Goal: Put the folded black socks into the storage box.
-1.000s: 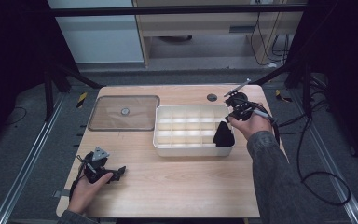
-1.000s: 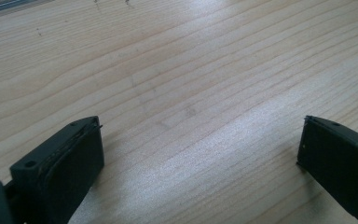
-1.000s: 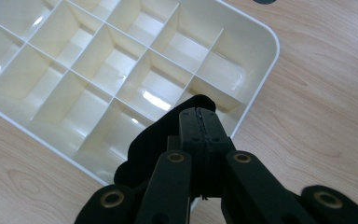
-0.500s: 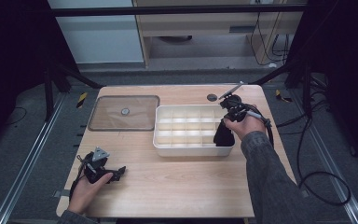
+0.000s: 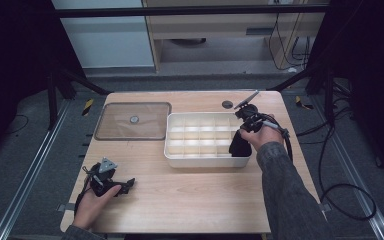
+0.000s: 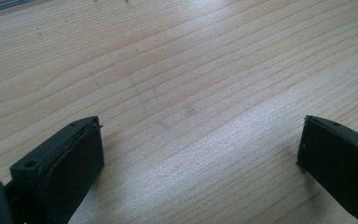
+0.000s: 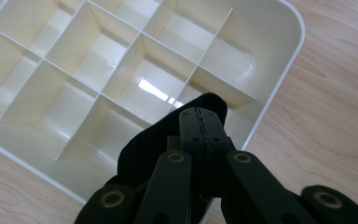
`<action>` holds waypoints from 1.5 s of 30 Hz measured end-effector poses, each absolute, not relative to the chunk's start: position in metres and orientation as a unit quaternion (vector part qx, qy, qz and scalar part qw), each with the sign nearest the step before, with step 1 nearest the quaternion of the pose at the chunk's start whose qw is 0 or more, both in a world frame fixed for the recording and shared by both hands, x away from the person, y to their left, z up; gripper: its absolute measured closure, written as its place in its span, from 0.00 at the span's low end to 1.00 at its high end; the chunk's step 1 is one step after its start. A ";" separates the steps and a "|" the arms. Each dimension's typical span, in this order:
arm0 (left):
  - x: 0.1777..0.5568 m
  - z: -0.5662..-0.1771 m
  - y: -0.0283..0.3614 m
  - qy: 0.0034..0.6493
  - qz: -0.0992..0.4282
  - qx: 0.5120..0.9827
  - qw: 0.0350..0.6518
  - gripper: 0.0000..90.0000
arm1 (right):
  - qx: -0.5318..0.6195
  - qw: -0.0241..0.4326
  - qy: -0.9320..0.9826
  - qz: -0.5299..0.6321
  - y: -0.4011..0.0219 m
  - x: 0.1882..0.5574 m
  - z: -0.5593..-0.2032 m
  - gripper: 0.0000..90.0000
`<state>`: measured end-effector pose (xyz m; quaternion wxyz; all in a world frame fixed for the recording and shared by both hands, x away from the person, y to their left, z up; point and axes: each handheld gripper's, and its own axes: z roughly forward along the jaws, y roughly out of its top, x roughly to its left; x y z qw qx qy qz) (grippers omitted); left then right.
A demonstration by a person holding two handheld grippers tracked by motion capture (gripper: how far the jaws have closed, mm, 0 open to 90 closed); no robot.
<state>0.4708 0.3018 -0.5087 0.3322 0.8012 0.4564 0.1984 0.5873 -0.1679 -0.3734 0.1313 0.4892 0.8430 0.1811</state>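
1. Black fabric piece (image 5: 239, 145), pinched at its top between the closed jaws of the right gripper (image 7: 199, 122), hanging into the white divided tray (image 5: 172, 150) at the tray's 4 o'clock corner. In the right gripper view, draped over a divider rather than sitting within one cell; impossible to tell which compartment it belongs to.

2. Likely trouble on release: fabric left straddling the partition, half in one cell and half in the next, or slumped over the outer rim onto the bench (image 5: 195, 200). Cause: a soft, floppy load let go while off-centre above a narrow cell.

3. Risk of snagging: a fold caught on the thin divider edge, dragging the light tray along on any sideways pull. Nothing bracing the tray.

4. Risk of a poor drop: cloth clinging to the jaw pads on opening and lifting out again with the hand.

5. Left gripper (image 5: 125, 185) resting on the bench at 7 o'clock from the tray, well apart, jaws wide open on bare wood. Too far off to steady the tray if it slides.

6. Clear lid (image 5: 132, 121) lying flat at the tray's 9 o'clock, just beside it; a shoved tray could ride against it.

7. Trailing cable (image 5: 330, 165) looping off the bench at 3 o'clock: possible tug on the right wrist mid-placement.
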 end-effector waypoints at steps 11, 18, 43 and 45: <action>0.471 -0.509 0.302 0.455 0.198 0.802 0.331 0.00 | 0.494 0.128 0.843 0.170 -0.173 0.580 -0.391 1.00; 0.471 -0.508 0.302 0.455 0.198 0.803 0.330 0.00 | 0.489 0.130 0.846 0.167 -0.171 0.575 -0.394 1.00; 0.471 -0.508 0.302 0.457 0.198 0.802 0.330 0.00 | 0.481 0.125 0.854 0.153 -0.167 0.566 -0.413 1.00; 0.471 -0.508 0.302 0.456 0.198 0.802 0.330 0.00 | 0.477 0.127 0.857 0.149 -0.166 0.565 -0.414 1.00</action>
